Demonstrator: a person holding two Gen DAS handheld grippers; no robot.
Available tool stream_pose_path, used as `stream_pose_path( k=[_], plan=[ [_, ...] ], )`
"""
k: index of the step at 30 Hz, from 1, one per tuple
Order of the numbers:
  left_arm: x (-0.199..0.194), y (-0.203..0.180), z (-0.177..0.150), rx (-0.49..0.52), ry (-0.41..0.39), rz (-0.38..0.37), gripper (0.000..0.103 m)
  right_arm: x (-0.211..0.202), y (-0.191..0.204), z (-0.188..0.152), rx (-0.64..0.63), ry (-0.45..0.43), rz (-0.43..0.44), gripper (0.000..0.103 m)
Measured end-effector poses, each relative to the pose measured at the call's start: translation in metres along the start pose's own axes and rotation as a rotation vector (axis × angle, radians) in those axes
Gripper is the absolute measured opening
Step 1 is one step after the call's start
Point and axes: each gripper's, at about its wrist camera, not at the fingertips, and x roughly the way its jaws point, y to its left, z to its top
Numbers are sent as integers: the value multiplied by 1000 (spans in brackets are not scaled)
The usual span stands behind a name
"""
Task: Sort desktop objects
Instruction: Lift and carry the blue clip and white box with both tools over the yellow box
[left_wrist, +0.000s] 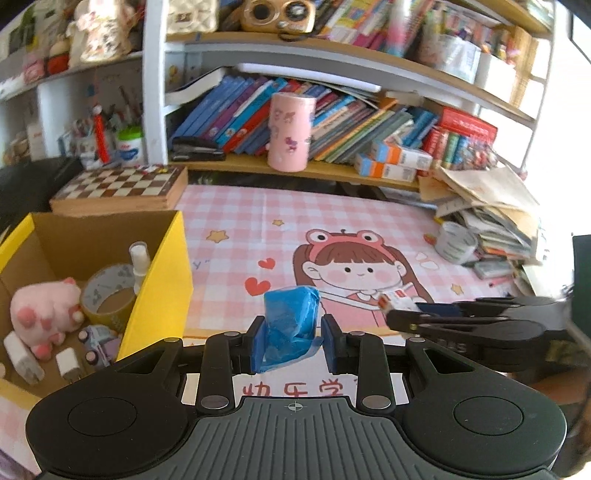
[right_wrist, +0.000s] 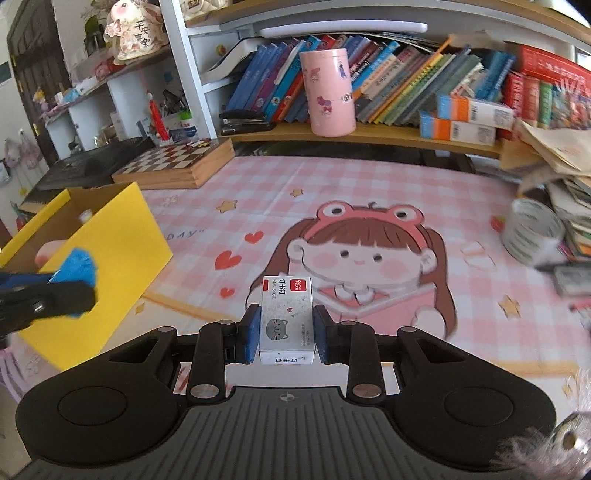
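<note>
Blue plastic-wrapped bundle (left_wrist: 290, 325) sits pinched between the blue pads of the left hand-held gripper (left_wrist: 291, 341), raised above the bench (left_wrist: 236, 229) just right of the yellow cardboard box (left_wrist: 162, 280). The wrap is crinkled and bulges past the pads, so it looks soft, light and squashy; prob. slippery film too. A mid-body pinch w/ modest squeeze seems right, since a grip at the loose ends could let it slide out.

The white staples box (right_wrist: 286, 319), w/ a cat drawing and red label, is clamped across its 2 long sides by the right hand-held gripper (right_wrist: 286, 334), also over the pink mat. Judged by its look it is a stiff card carton, small and dense for its size; flat sides give the pads good purchase, and holding near its middle should stop it tipping.

From the left wrist view the right hand-held gripper reaches in from the side w/ the carton at its tip; from the right wrist view the blue bundle (right_wrist: 79, 266) shows next to the box's yellow wall.

Inside the box: pink plush pig (left_wrist: 46, 314), tape roll (left_wrist: 107, 295), small spray bottle (left_wrist: 139, 264), white chargers (left_wrist: 68, 363) and a toy car (left_wrist: 98, 341). Another tape roll (left_wrist: 456, 242) lies on the bench by a paper pile. Behind: chessboard (left_wrist: 122, 186), pink canister (left_wrist: 290, 131) on the shelf, rows of books.
</note>
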Motion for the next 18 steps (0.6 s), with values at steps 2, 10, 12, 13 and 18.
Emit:
stream_pose_path(
  k=[2, 10, 12, 13, 18],
  plan=[
    [-3, -1, -5, 30, -7, -12, 30, -14, 4, -5, 5, -5, -12, 27],
    [-16, 8, -16, 101, -12, -72, 30, -53, 21, -22, 80, -55, -95, 27],
    [-21, 11, -18, 113, -17, -87, 30, -59, 26, -28, 106, -59, -115, 27],
    [-23, 11, -19, 118, -20, -92, 30, -61, 29, -32, 118, -59, -125, 27],
    [-34, 23, -30, 143, -19, -121, 30, -69, 49, -44, 121, -53, -154, 27]
  ],
)
